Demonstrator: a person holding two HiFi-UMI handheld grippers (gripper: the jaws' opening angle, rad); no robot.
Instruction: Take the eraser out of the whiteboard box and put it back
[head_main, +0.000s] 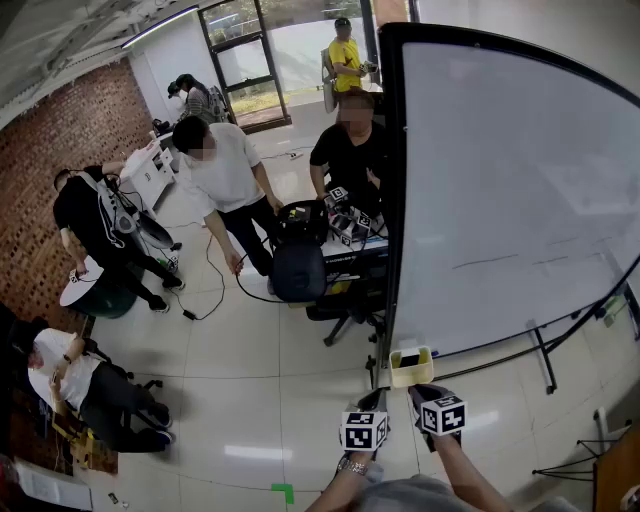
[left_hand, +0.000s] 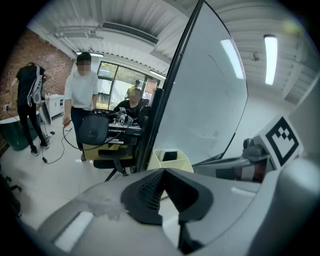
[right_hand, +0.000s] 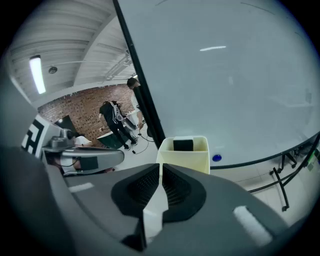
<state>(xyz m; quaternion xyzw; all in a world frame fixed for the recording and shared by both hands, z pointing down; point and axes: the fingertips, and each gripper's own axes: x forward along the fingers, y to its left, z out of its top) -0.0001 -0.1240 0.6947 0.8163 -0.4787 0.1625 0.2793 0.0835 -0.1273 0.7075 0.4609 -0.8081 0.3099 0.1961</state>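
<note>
A black eraser (head_main: 408, 359) stands inside the cream box (head_main: 411, 372) fixed at the whiteboard's lower left corner. The eraser (right_hand: 183, 145) shows at the back of the box (right_hand: 186, 159) in the right gripper view. In the left gripper view the box (left_hand: 172, 161) with the eraser (left_hand: 170, 155) sits just beyond the jaws. My left gripper (head_main: 375, 400) and right gripper (head_main: 424, 392) hover side by side just short of the box, touching nothing. The left gripper (left_hand: 162, 173) and the right gripper (right_hand: 161, 169) are both shut, with nothing between the pads.
The big whiteboard (head_main: 510, 190) stands on a wheeled frame at the right, with a blue magnet (right_hand: 216, 158) near its lower edge. A desk with gear and a black chair (head_main: 300, 268) lie behind the box. Several people stand or sit at the left.
</note>
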